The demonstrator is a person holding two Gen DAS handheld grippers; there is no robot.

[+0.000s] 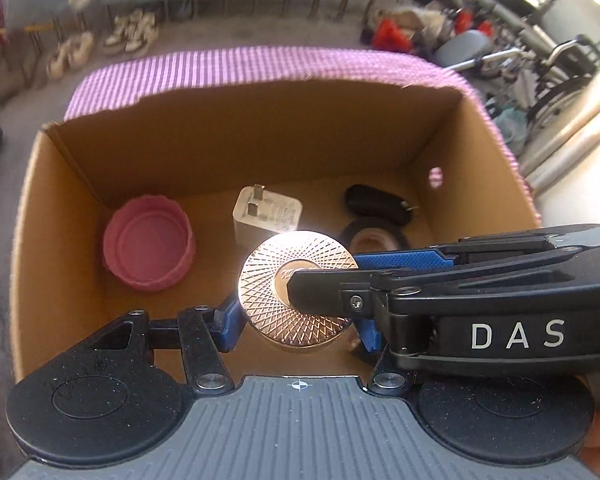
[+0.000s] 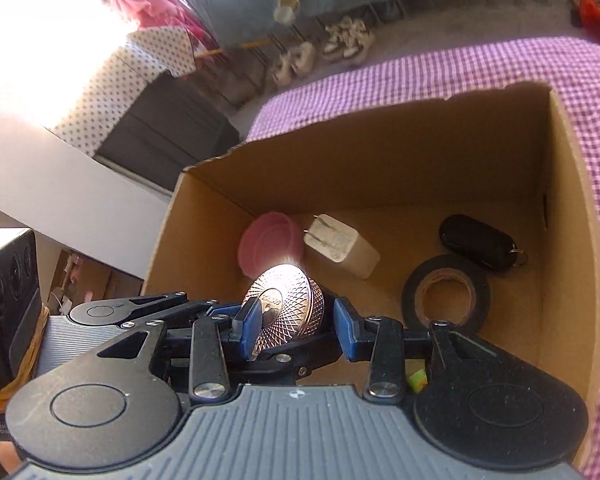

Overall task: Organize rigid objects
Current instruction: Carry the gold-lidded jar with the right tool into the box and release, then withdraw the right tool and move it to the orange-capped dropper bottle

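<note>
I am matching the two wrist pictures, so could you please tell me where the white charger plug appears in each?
Left wrist view: the white charger plug lies on the box floor at middle, right of the pink lid.
Right wrist view: the plug sits at middle, again right of the lid.
Shared landmark: the black tape roll.

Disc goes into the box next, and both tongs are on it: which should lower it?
Left, probably. The left tongs hold the disc by its rim, flat above the box floor; the right tongs clamp its faces.
</note>
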